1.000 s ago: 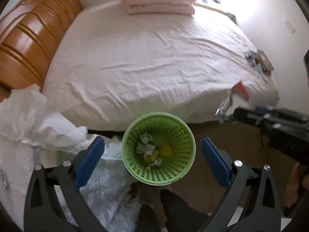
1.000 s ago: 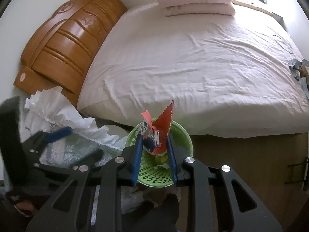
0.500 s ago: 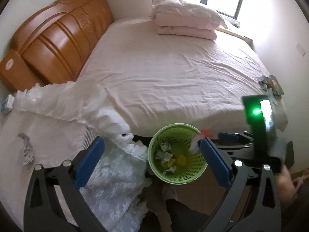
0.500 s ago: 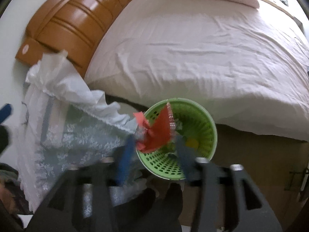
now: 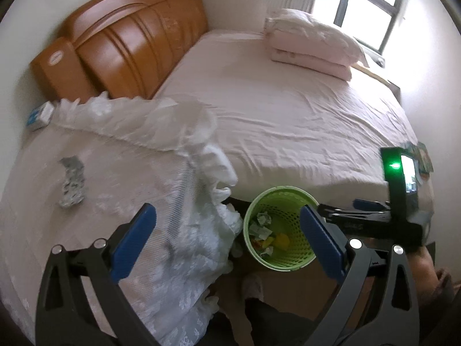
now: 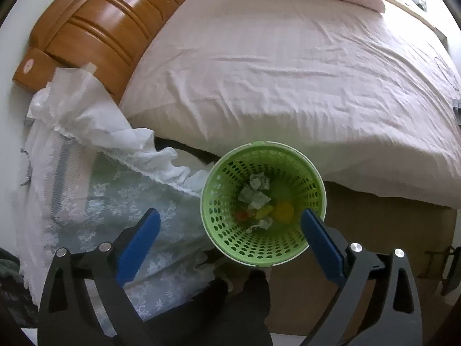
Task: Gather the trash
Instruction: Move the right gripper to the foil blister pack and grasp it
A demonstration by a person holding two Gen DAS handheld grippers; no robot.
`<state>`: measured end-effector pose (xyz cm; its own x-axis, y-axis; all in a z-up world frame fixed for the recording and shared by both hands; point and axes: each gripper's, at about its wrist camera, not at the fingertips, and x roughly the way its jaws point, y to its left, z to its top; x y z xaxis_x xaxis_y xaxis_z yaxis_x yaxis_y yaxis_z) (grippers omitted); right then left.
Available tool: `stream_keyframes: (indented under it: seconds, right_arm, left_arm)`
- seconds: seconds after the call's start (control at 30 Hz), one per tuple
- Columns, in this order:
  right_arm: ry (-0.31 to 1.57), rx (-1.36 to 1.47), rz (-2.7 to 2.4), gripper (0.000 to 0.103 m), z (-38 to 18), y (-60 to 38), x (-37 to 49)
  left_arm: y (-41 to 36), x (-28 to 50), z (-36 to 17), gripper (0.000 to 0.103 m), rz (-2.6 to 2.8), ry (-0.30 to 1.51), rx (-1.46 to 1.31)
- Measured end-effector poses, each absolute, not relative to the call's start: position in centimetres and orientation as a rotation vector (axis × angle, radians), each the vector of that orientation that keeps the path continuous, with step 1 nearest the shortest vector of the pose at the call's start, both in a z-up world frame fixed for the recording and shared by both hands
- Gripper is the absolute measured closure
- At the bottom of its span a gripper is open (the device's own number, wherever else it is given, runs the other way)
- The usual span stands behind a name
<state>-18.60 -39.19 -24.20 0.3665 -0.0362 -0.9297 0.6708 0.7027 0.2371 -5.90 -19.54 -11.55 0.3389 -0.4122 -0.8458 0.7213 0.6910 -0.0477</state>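
My right gripper (image 6: 229,227) now stands wide open with nothing between its blue pads (image 6: 322,248); a second ago those pads were clamped on a red and silver wrapper held above the green basket (image 6: 263,256). That wrapper has left the claw, and a small red scrap (image 6: 243,214) lies among the trash at the basket's bottom, beside crumpled grey-white paper (image 6: 255,194) and a yellow piece (image 6: 283,212). The basket sits on the floor just near of the bed (image 6: 288,72), touching the white lace cloth (image 6: 115,201) on its left. My left gripper (image 5: 227,239) is also wide open and empty, as it was before, but its view has swung left and pulled back: the wooden headboard (image 5: 129,37) and folded pink quilt (image 5: 311,46) now show fully, and a crumpled wrapper (image 5: 72,181) lies on the lace-covered surface at the left. In this view the basket (image 5: 279,262) stands between my pads, toward the right one, and the right gripper's body shows at the far right with a green light (image 5: 394,166).
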Motion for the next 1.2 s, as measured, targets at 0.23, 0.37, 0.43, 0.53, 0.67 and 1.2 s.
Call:
stream_keyframes:
  seconds: [0.23,0.37,0.43,0.53,0.67,1.2]
  right_arm:
    - [1.002,0.550,-0.401,0.002,-18.6,-36.1,-16.0]
    - [0.974,0.494,-0.275,0.002,-16.4,-33.3,-12.8]
    - [0.973,0.469,-0.216,0.002,-15.8,-31.7,-11.0]
    - [0.981,0.436,-0.129,0.002,-14.9,-29.1,-8.3]
    - [1.014,0.369,0.005,0.002,-14.8,-24.1,-3.5]
    - [1.037,0.371,-0.035,0.002,-15.7,-10.6,10.4]
  left_arm:
    - [-14.1,-3.7,-11.2,0.008,-0.628,0.979,0.293]
    - [-9.3,-2.0,-11.3,0.008,-0.507,0.984,0.241]
    - [-7.1,-1.3,-11.3,0.008,-0.452,0.991,0.207]
    - [-3.2,-0.4,-11.5,0.008,-0.358,0.998,0.152]
    - [1.3,0.1,-11.9,0.008,-0.241,1.009,0.106]
    - [10.9,1.6,-14.0,0.008,-0.129,1.029,-0.033]
